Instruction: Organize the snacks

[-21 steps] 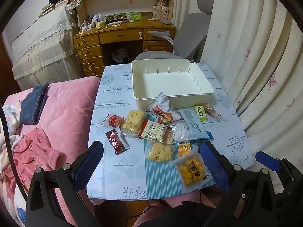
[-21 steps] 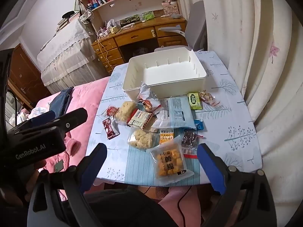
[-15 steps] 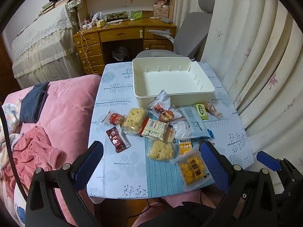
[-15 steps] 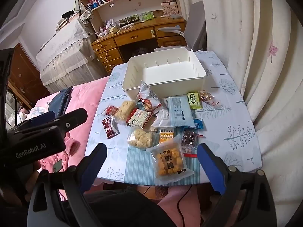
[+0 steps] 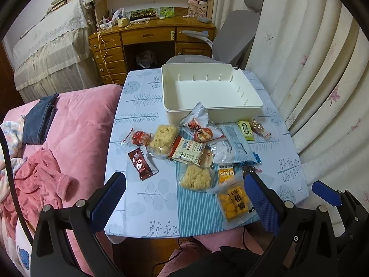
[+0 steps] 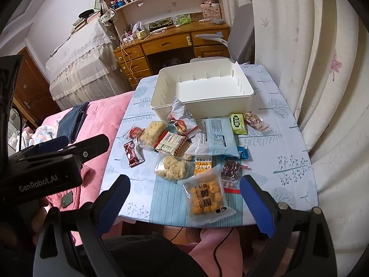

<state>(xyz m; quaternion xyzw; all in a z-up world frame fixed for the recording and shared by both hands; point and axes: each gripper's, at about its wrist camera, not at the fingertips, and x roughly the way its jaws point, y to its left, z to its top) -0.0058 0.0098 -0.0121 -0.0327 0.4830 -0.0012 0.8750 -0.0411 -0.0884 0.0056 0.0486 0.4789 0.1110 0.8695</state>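
An empty white bin point(image 5: 239, 112) point(image 6: 230, 105) stands at the far side of the small table. Several snack packets lie in front of it: a clear bag of yellow cubes point(image 5: 234, 200) point(image 6: 206, 196) nearest, a pale rice-puff bag point(image 5: 195, 177) point(image 6: 170, 167), a dark red packet point(image 5: 141, 165) point(image 6: 132, 153), a light blue pack point(image 5: 233, 146) point(image 6: 216, 138) and a green bar point(image 5: 245, 130) point(image 6: 238, 123). My left gripper point(image 5: 184, 198) and right gripper point(image 6: 184, 196) are both open and empty, held above the near table edge.
The table point(image 5: 150, 198) has a pale blue tree-print cloth. A pink bed point(image 5: 69, 127) lies to the left, curtains point(image 5: 311, 69) to the right, a grey chair point(image 5: 239, 39) and wooden desk point(image 5: 150, 37) behind the bin. The left gripper body shows in the right wrist view point(image 6: 46, 173).
Both views have shifted slightly; the table and snacks sit a little higher and closer. No snack has moved and both grippers stay open.
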